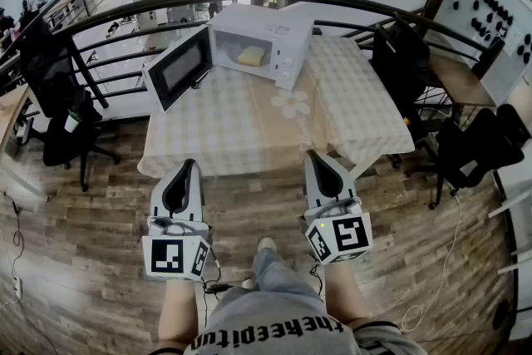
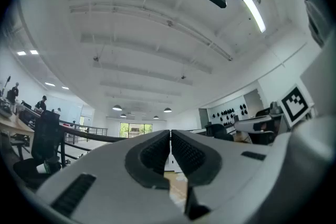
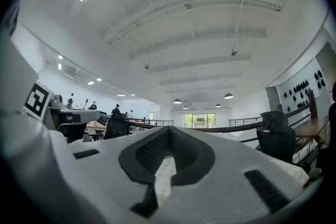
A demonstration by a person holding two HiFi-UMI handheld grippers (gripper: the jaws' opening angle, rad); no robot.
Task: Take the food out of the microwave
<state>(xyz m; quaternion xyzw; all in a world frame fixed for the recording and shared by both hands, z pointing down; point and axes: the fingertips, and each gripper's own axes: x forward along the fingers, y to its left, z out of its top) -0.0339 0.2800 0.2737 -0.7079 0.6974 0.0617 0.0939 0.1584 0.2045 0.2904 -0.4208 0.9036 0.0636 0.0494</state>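
A white microwave (image 1: 264, 41) stands at the far side of a table (image 1: 249, 120) with a checked cloth. Its door (image 1: 179, 67) hangs open to the left. Inside the cavity lies yellow food (image 1: 251, 56) on a plate. My left gripper (image 1: 189, 165) and right gripper (image 1: 314, 155) are held side by side in front of the table's near edge, well short of the microwave. Both are shut with nothing between their tips. The left gripper (image 2: 170, 134) and right gripper (image 3: 168, 131) each point slightly upward in their own views, toward the ceiling.
A curved black railing (image 1: 249, 0) runs behind the table. Black office chairs (image 1: 58, 108) stand left, and more chairs (image 1: 474, 145) right. Wooden floor (image 1: 100, 245) lies under me, with a cable (image 1: 432, 287) at the right.
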